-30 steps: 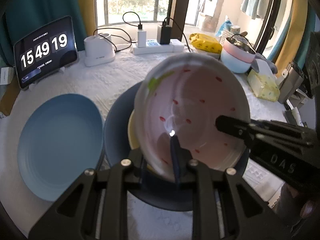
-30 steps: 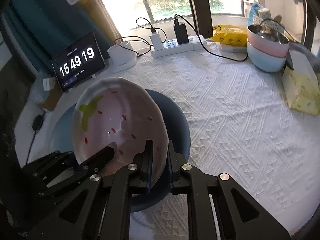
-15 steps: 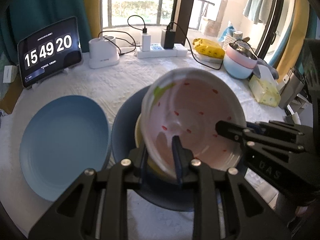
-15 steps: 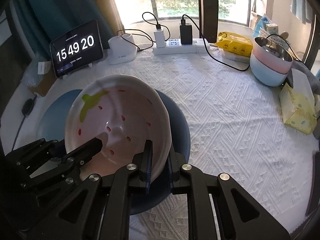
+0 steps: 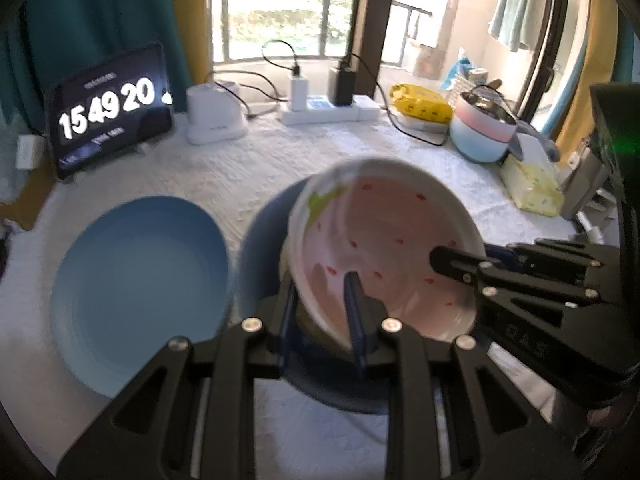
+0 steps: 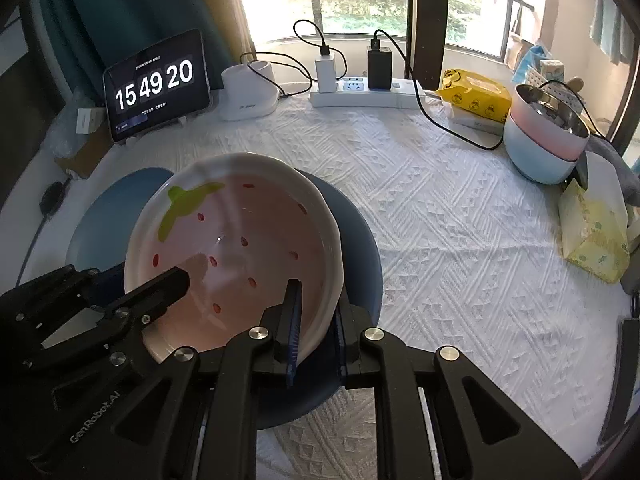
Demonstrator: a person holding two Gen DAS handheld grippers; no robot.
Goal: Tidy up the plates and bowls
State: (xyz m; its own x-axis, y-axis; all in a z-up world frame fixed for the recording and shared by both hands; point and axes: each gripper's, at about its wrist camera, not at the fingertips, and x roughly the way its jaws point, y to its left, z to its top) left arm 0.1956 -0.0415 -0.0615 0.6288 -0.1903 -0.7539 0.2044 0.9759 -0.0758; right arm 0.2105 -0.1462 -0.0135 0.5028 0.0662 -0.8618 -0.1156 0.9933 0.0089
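Observation:
A pink strawberry-pattern bowl [image 5: 384,252] [image 6: 232,248] is held between both grippers, over a dark blue plate [image 5: 264,252] [image 6: 360,256]. My left gripper [image 5: 320,320] is shut on the bowl's near rim, one finger inside and one outside. My right gripper [image 6: 316,320] is shut on the opposite rim the same way. Each gripper shows in the other's view: the right [image 5: 520,280], the left [image 6: 100,312]. A yellowish dish edge [image 5: 286,256] shows under the bowl. A light blue plate [image 5: 136,292] [image 6: 104,208] lies on the table to the left.
A tablet clock [image 6: 156,84], a white charger box [image 6: 248,96] and a power strip with cables [image 6: 360,92] stand at the back. Stacked pink and blue bowls [image 6: 544,140], a yellow packet [image 6: 476,96] and a tissue pack [image 6: 592,236] sit at the right.
The bowl has levelled out from its earlier tilt, with both grippers still gripping its rim. The cameras pulled back and up a little.

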